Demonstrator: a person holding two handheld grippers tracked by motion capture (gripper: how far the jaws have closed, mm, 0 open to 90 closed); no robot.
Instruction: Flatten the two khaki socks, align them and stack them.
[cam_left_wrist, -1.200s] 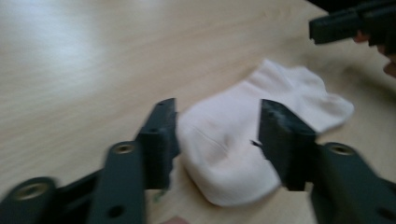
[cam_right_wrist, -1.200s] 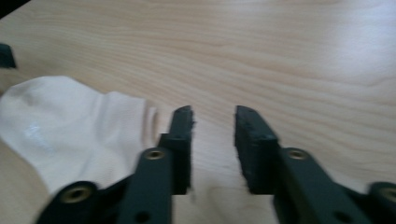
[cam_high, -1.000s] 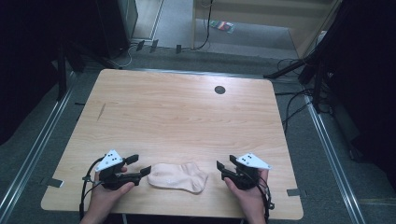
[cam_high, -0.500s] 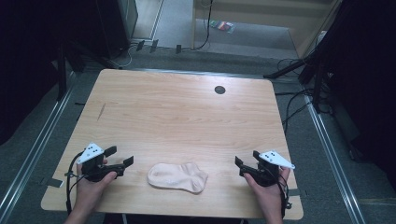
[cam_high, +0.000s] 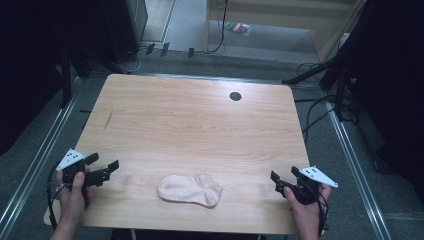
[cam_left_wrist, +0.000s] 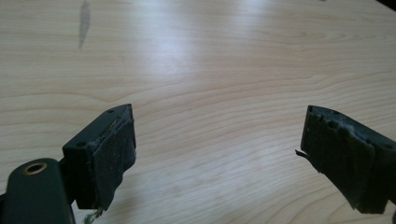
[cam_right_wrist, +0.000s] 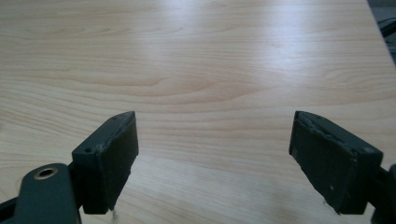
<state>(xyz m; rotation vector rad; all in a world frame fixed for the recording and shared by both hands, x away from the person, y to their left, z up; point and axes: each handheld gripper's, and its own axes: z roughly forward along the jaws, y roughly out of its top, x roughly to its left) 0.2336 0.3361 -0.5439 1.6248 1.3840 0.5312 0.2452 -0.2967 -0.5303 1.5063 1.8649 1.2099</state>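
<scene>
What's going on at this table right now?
A person sits at a wooden table with a two-jaw gripper in each hand. A pale sock lies flat near the front edge, between the two. The left gripper hovers off to the sock's left, the right gripper off to its right. Both have their jaws wide open with nothing between them, and neither touches the sock.

In the high view, the left gripper (cam_high: 102, 168) sits at the lower left of the frame, held in a hand (cam_high: 75, 192), fingers (cam_left_wrist: 100, 161) spread wide. The right gripper (cam_high: 280, 179) sits at the lower right, fingers (cam_right_wrist: 107, 161) equally wide apart.
</scene>
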